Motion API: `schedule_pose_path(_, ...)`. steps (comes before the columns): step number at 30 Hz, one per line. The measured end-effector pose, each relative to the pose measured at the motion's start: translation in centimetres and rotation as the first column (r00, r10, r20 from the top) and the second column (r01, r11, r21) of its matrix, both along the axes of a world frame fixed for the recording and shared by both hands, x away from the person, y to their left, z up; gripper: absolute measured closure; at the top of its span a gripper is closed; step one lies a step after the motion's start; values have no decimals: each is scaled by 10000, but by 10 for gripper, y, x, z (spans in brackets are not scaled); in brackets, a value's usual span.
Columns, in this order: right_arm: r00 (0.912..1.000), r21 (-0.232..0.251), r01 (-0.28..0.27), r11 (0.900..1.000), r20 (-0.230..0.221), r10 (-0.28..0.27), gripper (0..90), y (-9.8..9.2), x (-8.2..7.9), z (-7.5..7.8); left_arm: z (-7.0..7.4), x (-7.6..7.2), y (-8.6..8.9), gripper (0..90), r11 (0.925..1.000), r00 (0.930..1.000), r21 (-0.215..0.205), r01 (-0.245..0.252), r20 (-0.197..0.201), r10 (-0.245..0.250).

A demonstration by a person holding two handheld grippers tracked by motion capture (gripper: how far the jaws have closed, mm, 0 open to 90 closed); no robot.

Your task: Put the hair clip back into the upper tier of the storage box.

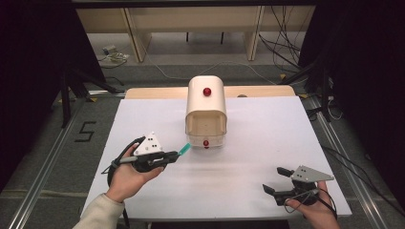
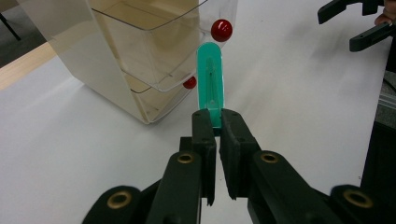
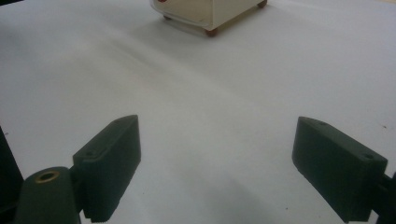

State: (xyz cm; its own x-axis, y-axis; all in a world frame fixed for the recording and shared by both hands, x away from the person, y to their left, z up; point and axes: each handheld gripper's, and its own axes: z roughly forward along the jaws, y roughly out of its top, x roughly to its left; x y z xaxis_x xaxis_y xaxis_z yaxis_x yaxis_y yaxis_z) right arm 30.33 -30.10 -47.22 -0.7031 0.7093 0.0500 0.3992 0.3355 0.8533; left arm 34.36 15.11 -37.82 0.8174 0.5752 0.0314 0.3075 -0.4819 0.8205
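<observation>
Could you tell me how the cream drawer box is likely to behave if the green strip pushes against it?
The drawer box looks thin-walled plastic, so probably light and apt to slide on the smooth white table. It stands tallish on small feet, so a high push might tip it. The green strip looks thin and may flex.

Cream box (image 1: 206, 110) mid-table, open front. Left gripper (image 1: 173, 156) just left-front of box, clamping green strip (image 1: 184, 149). Right gripper (image 1: 277, 179) well right-front of box, jaws apart.
</observation>
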Motion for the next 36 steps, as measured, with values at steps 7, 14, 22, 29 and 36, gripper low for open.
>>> schedule_pose_path(7, 10000, 15, 3, 10000, -9, -3, 165, 0, 0, 0, 7, 2, -1, 844, 10000, 10000, 8, 32, -21, -32)
schedule_pose_path(14, 10000, -20, 18, 10000, -27, -19, 164, 0, 0, 0, 12, 4, -3, 843, 10000, 10000, 39, 92, -33, -92)
schedule_pose_path(22, 10000, -41, 7, 10000, -30, -7, 165, 0, 0, 0, 16, 5, -5, 843, 9999, 9999, 45, 109, -68, -108)
schedule_pose_path(29, 10000, -43, 14, 10000, -33, -14, 165, 0, 0, 0, 25, 9, -8, 844, 9998, 9999, 120, 138, 3, -138)
schedule_pose_path(36, 10000, -33, 13, 10000, -25, -13, 164, 0, 0, 0, 35, 13, -14, 843, 9997, 9998, 179, 174, -24, -174)
